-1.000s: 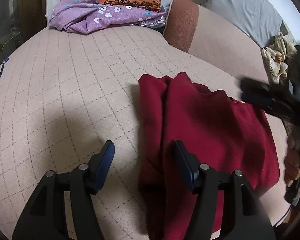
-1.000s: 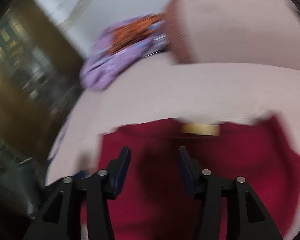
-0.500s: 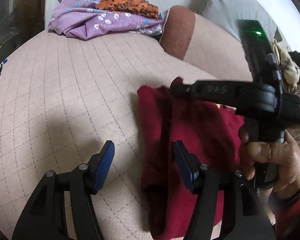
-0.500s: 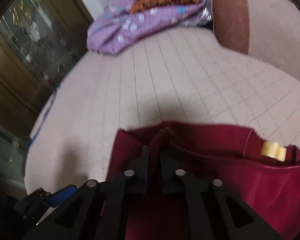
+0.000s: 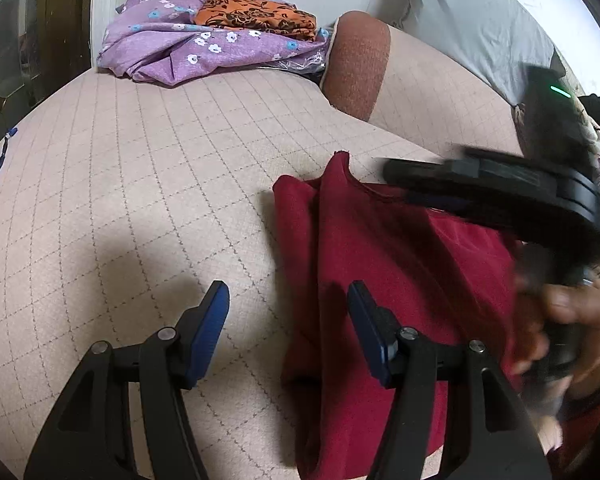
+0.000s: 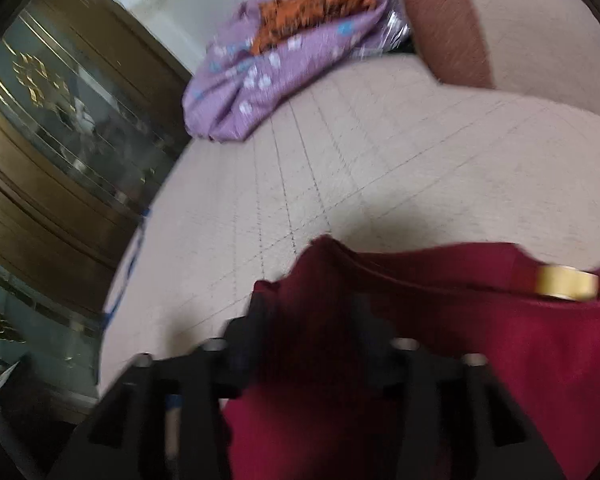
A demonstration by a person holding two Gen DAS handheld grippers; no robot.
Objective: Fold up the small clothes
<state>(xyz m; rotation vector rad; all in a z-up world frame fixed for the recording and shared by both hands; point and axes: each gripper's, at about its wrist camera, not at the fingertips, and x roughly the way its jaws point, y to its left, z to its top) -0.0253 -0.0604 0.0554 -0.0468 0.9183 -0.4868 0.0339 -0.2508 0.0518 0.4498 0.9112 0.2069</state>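
A dark red garment [image 5: 400,280] lies partly folded on the beige quilted bed, its left side doubled over. My left gripper [image 5: 288,316] is open and empty, low over the garment's left edge. The right gripper [image 5: 500,200] shows blurred above the garment's right part, held by a hand. In the right wrist view the garment [image 6: 480,340] with a yellow neck label [image 6: 566,282] fills the lower frame. My right gripper [image 6: 308,324] is blurred with red cloth raised between its fingers, which stand apart; I cannot tell whether they grip it.
A purple flowered cloth [image 5: 188,52] with an orange patterned cloth [image 5: 256,14] lies at the bed's far end. A rust-and-beige bolster [image 5: 360,64] and grey pillow [image 5: 472,20] lie at the back right. A dark glass-fronted cabinet [image 6: 60,132] stands left of the bed.
The right gripper, shut on the garment's folded edge half a second ago, now has its fingers apart and has moved right, blurred. My left gripper stays open in place.
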